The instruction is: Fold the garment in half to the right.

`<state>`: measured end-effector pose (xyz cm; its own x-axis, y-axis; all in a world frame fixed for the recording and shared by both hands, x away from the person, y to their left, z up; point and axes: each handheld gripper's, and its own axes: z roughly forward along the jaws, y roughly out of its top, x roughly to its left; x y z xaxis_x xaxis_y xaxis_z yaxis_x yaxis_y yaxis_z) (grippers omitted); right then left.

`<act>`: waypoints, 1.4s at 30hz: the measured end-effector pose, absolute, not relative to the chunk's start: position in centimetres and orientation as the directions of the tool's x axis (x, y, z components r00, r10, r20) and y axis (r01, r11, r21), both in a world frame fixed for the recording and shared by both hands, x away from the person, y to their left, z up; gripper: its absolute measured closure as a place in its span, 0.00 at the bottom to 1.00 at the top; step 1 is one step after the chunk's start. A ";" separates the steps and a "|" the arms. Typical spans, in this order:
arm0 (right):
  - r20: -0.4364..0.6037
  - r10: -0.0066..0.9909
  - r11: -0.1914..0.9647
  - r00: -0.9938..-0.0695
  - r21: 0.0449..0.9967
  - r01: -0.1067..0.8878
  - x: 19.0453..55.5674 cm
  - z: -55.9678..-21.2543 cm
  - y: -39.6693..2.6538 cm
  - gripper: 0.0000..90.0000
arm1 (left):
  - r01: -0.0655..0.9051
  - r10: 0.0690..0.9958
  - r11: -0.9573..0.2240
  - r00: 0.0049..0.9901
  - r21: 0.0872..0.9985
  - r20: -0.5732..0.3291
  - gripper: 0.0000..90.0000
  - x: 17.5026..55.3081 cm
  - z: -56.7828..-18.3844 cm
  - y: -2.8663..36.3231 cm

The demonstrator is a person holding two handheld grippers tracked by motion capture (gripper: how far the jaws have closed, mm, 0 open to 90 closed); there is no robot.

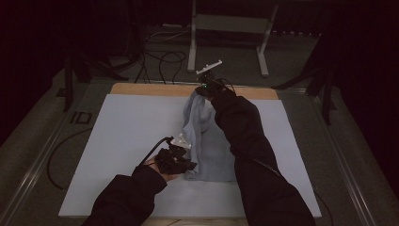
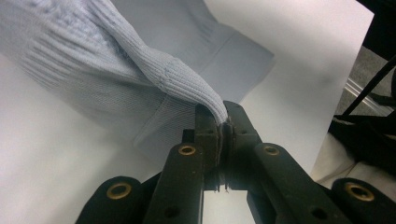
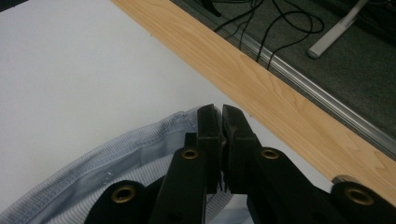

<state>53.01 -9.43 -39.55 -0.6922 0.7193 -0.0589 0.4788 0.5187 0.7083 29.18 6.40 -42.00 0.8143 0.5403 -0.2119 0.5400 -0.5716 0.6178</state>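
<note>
Both grippers, left gripper (image 2: 223, 122) and right gripper (image 3: 221, 122), are clamping the pale-blue sweater (image 1: 207, 141) (mid-fold, apparently); laying flat is remaining.

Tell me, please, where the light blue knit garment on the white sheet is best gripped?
Probably by its finished edges: the left gripper pinches a ribbed fold of the light blue knit garment from the near side, and the right gripper holds the stitched hem at the far end. These firmer edges give the thin jaws purchase.
</note>
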 end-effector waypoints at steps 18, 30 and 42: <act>-0.047 0.749 0.482 -0.661 0.724 0.493 52.6 -39.6 -14.0 0.97 | 0.504 0.482 -0.614 0.849 0.608 -0.216 0.97 29.7 -41.8 1.9; -0.012 0.748 0.457 -0.664 0.735 0.501 52.6 -41.1 -16.4 0.97 | 0.489 0.463 -0.647 0.861 0.584 -0.209 0.97 29.7 -42.8 -1.2; 0.021 0.751 0.438 -0.660 0.732 0.522 52.6 -43.4 -17.8 0.97 | 0.471 0.441 -0.685 0.875 0.555 -0.198 0.97 29.8 -44.1 -2.9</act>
